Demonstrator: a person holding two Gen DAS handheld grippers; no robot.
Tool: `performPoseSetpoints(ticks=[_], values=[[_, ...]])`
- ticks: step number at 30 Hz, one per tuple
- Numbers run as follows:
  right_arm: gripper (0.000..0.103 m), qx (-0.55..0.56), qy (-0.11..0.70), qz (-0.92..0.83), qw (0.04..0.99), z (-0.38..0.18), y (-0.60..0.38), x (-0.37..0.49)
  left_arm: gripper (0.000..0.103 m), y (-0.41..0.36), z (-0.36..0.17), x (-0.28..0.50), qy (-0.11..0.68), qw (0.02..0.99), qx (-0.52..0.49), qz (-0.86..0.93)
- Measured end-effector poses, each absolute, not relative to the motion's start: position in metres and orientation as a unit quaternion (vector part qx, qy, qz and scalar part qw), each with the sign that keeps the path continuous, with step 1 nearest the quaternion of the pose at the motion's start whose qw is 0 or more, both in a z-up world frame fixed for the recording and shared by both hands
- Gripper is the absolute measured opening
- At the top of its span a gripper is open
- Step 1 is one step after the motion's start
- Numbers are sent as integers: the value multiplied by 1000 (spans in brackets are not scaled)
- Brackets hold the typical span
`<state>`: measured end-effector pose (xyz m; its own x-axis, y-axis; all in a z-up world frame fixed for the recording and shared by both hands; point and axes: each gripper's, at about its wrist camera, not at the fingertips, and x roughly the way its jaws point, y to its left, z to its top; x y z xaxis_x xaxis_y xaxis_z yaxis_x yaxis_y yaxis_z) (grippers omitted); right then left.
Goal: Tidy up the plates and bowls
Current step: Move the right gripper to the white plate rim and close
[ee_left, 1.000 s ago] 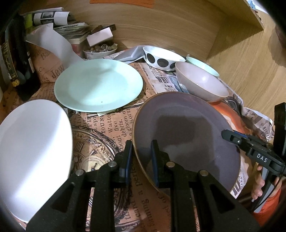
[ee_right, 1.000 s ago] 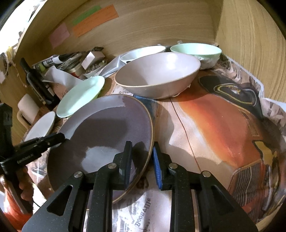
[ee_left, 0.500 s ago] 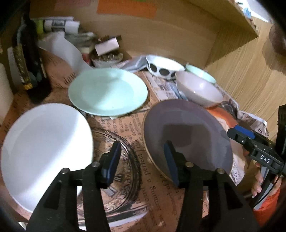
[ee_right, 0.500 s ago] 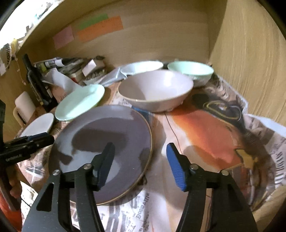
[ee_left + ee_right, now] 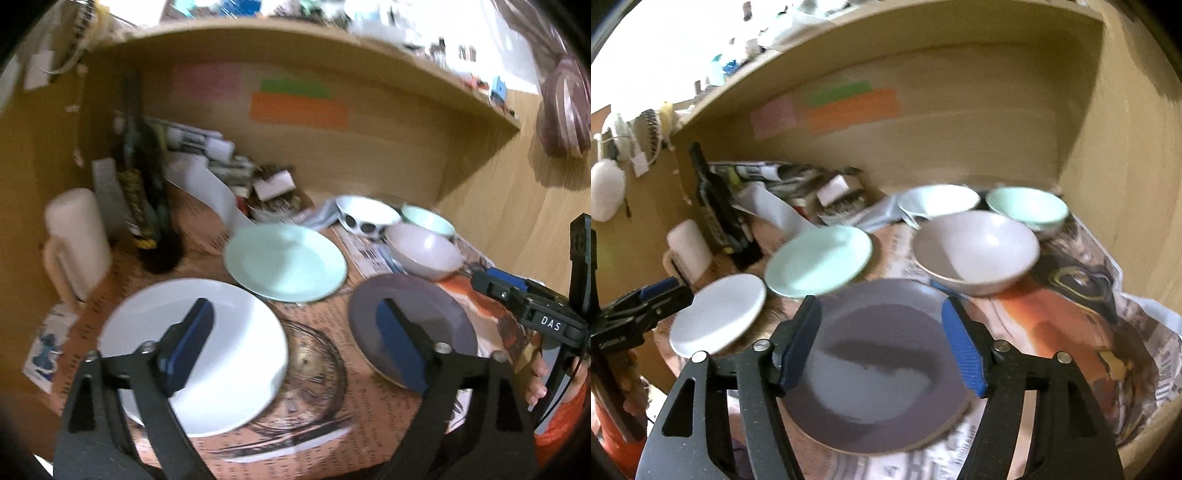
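A purple plate (image 5: 886,369) lies flat on the newspaper. My right gripper (image 5: 881,302) hangs above its near half, jaws opening, pads touching nothing. My left gripper (image 5: 293,314) is raised between the white plate (image 5: 236,354) and the purple plate (image 5: 436,317), jaws opening wide with nothing held. A mint plate (image 5: 286,264) lies behind them. At the back right stand a pale lilac bowl (image 5: 977,251), a mint bowl (image 5: 1027,206) and a white bowl with dark dots (image 5: 365,219).
A dark bottle (image 5: 147,206) and a white mug (image 5: 74,240) stand at the left, with papers and small boxes (image 5: 273,184) behind. Wooden walls close the back and right, with a shelf (image 5: 332,55) overhead. Newspaper (image 5: 1071,314) covers the surface.
Both grippers were shut on the purple plate's rim; they have let go, opened, and drawn back and up. The plate now rests on the newspaper.
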<state>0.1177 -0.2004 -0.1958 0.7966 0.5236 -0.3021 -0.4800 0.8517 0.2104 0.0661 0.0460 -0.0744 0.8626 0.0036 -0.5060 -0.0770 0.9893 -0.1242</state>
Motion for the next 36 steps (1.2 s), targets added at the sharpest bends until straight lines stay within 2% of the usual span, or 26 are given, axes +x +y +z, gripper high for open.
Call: performPoseSetpoints(ticks=[13,31,34,36], values=[[67,28,164,329,929,-183,-124,109,96,117,-83,38,261,958,-84,86],[67,-8,235,363,902,-207,-35,134,96,197,-131,40,307,934,-129,133],[67,-10,250,362,898,-212,-24,141,94,203,-136,42,306,933,-135,130],[66,-10,259,359,897,-216,-18,145,87,205,-138,45,308,933,-136,126]])
